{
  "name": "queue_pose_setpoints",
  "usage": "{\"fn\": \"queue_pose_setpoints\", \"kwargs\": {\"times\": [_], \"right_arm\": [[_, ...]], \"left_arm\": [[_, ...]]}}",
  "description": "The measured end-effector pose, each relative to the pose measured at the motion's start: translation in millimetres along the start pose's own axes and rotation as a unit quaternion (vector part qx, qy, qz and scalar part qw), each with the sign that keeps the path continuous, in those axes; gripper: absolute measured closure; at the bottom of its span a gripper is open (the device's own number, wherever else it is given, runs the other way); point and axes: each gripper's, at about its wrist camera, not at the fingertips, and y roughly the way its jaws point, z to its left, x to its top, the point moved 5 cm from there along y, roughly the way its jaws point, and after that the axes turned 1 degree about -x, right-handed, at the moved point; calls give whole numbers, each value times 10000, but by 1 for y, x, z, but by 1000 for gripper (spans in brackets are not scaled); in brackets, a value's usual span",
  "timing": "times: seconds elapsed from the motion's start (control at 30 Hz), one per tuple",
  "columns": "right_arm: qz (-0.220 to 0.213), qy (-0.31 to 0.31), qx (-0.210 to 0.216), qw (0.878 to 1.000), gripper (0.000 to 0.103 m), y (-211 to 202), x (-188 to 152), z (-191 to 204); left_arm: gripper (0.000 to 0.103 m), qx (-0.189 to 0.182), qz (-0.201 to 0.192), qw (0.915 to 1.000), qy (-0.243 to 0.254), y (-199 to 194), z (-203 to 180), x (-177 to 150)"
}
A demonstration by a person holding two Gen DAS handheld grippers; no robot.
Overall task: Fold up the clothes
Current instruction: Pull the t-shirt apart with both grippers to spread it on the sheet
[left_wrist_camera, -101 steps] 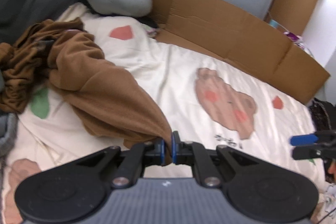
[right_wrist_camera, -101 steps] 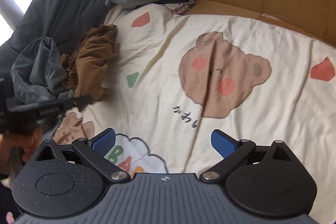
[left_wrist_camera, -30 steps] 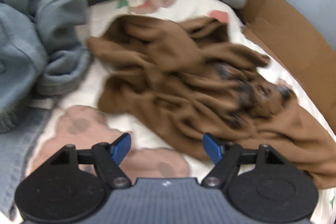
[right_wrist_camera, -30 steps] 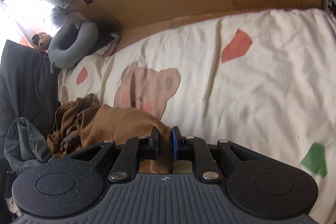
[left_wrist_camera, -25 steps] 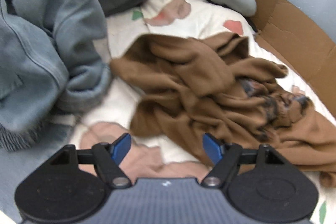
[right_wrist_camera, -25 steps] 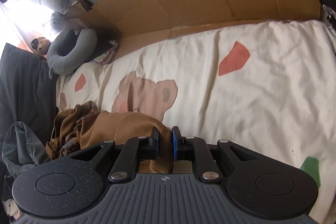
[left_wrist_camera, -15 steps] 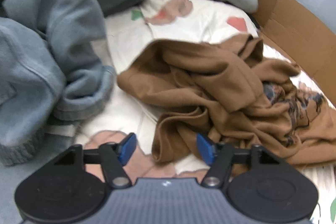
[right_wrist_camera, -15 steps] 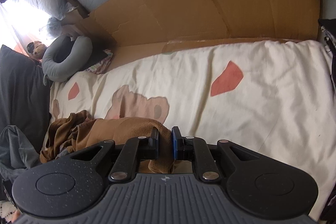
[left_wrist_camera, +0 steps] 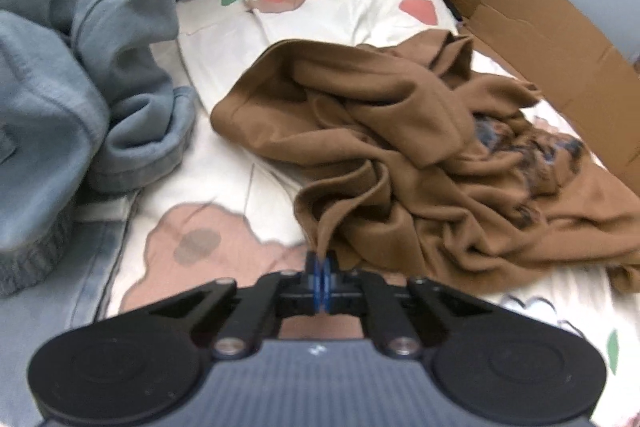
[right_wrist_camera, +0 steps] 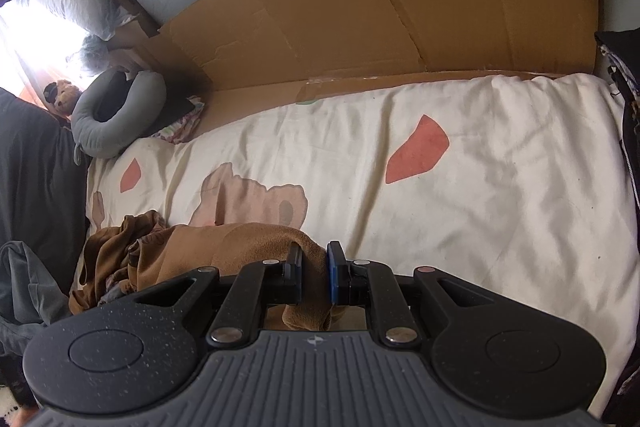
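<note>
1. Cream bedding printed with bears and coloured shapes [left_wrist_camera: 224,75] is filling the left wrist view, with a blue-grey sweatshirt [left_wrist_camera: 80,75] heaped along the left edge and flattened cardboard [left_wrist_camera: 552,39] running down the upper right.
2. Lower centre in that view, the left gripper [left_wrist_camera: 322,273] is pinching shut on a thin ridge of the brown garment [left_wrist_camera: 400,147]; the blue pads are sitting almost together with the cloth edge rising out from between them.
3. From those fingers the garment is spreading up and to the right as a crumpled mound, a dark print showing at centre right, so its bulk is lying away from the gripper toward the cardboard.
4. Moving to the right wrist view, the same bedding [right_wrist_camera: 480,195] is stretching across the middle, a cardboard wall [right_wrist_camera: 400,11] is standing behind it, and a grey curved pillow [right_wrist_camera: 116,115] is lying at the left.
5. At lower centre the right gripper [right_wrist_camera: 314,277] is clamping a thicker fold of the brown garment [right_wrist_camera: 224,243], its jaws narrowly apart around the cloth.
6. Here the garment is trailing left from the fingers toward the left edge of the frame.
7. Judging from both views, each hand is holding a separate part of one garment with the slack bunched between them, so the coming move probably depends on drawing the two grips apart to spread it flat on the open bedding.
</note>
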Motion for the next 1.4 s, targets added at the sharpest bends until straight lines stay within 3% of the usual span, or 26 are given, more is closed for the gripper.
{"fn": "queue_pose_setpoints", "kwargs": {"times": [0.63,1.2,1.4], "right_arm": [[-96,-761,-419,9962,92,-29,4,25],[-289,-1118,-522,9919,92,-77,17,40],[-345,-1232,-598,9900,92,-86,18,39]], "left_arm": [[102,-266,173,9993,-220,-178,-1,-67],[102,-841,357,9955,-238,-284,-63,-128],[101,-1336,589,9891,-214,-305,-92,-148]]}}
